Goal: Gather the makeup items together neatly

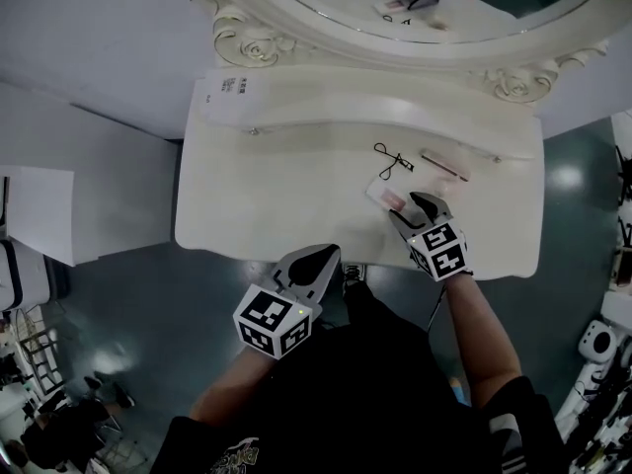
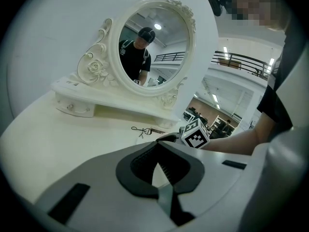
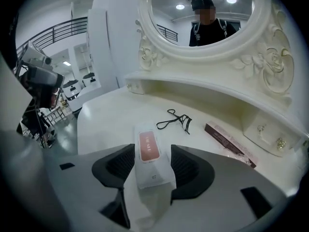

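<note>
The flat white packet with the pink label (image 3: 149,151) lies on the desk (image 3: 104,122) between the spread jaws of the right gripper (image 3: 152,164), whose pads stand clear of its long edges. The left gripper (image 2: 157,164) hangs by the desk's front edge with its jaws pressed together on nothing. The packet looks light, thin and rather slick, apt to bend or skate if nudged, so it is probably best pinched across its narrow width at the near end and carried towards the eyelash curler (image 3: 175,119) and the long slim box (image 3: 230,144).
</note>
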Tool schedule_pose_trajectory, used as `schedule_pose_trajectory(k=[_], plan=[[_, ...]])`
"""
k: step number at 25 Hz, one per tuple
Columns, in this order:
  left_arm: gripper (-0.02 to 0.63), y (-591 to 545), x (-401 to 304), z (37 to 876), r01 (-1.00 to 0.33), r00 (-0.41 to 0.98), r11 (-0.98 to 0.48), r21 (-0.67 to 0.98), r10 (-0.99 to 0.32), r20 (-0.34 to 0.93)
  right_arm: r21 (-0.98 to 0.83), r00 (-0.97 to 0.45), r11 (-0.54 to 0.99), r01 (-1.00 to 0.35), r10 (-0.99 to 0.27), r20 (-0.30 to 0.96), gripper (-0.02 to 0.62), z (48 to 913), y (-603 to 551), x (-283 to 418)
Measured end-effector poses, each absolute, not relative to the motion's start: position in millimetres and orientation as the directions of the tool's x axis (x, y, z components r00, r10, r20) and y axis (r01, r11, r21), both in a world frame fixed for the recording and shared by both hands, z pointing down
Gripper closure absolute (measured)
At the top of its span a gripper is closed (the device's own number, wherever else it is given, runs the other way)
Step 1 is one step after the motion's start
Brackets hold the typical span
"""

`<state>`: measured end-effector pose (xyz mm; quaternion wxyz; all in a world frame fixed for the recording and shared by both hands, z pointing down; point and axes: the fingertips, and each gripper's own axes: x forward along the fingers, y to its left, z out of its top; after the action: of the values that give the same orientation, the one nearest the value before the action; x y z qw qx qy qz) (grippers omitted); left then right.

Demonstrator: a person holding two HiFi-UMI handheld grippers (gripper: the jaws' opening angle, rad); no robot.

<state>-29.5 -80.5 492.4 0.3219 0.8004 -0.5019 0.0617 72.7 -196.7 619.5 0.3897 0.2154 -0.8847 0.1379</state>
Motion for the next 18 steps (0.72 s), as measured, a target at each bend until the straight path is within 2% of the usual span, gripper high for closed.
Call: schedule_pose_trajectory(k=[9, 18], plan=[[0.598, -85, -36, 492, -0.85, 0.481, -0.29, 0.439, -0.766, 0.427, -0.054, -0.586, 0.88, -0.471, -0.267, 0.765, 0.362, 627, -198, 66], [0.598, -69, -49, 487, -0.853, 0.476, -0.288, 0.435, -0.771, 0.423, -0.089, -0.546, 0.762, -0.642, -0.372, 0.751, 0.37, 615, -185, 41]])
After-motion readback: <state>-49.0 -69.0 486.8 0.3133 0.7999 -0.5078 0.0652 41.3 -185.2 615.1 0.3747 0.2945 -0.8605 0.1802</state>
